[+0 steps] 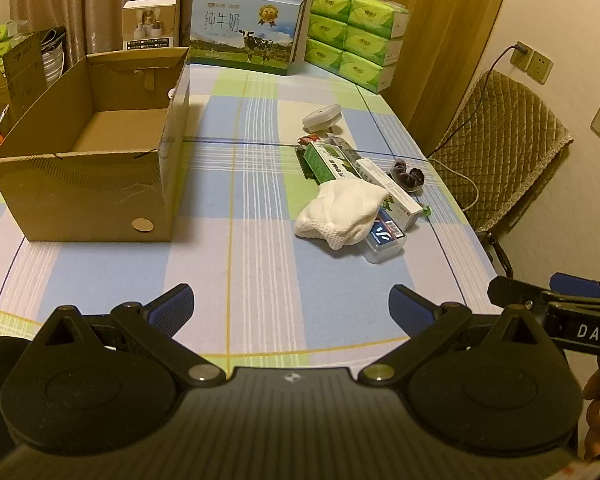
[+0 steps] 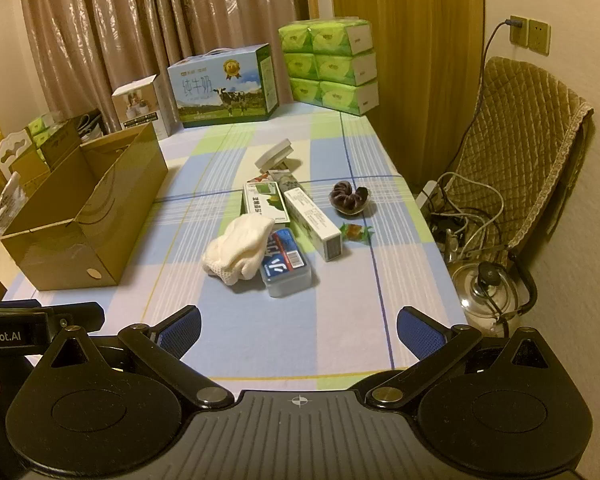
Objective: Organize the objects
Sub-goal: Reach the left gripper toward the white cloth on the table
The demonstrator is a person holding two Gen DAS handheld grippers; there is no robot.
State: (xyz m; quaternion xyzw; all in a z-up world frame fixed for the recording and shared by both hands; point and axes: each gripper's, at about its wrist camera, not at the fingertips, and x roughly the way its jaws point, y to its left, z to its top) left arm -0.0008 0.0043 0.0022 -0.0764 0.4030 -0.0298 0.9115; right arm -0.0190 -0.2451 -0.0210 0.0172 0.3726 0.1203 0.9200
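White crumpled sock (image 2: 238,248) overlaps a clear plastic case (image 2: 286,266); both grippers' jaws spread, empty.

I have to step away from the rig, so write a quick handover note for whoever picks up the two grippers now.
Left gripper: open, empty, above the near table edge.
Right gripper: open, empty, beside it.
Cardboard box: open on the table's left side; the floor that shows is bare.
Loose pile to its right: white cloth lying partly over the blue-lidded clear case, green carton, long white carton, dark scrunchie, wrapped candy, white flat device.
Done: nothing appears packed.
Left: probably moving the pile into the box.
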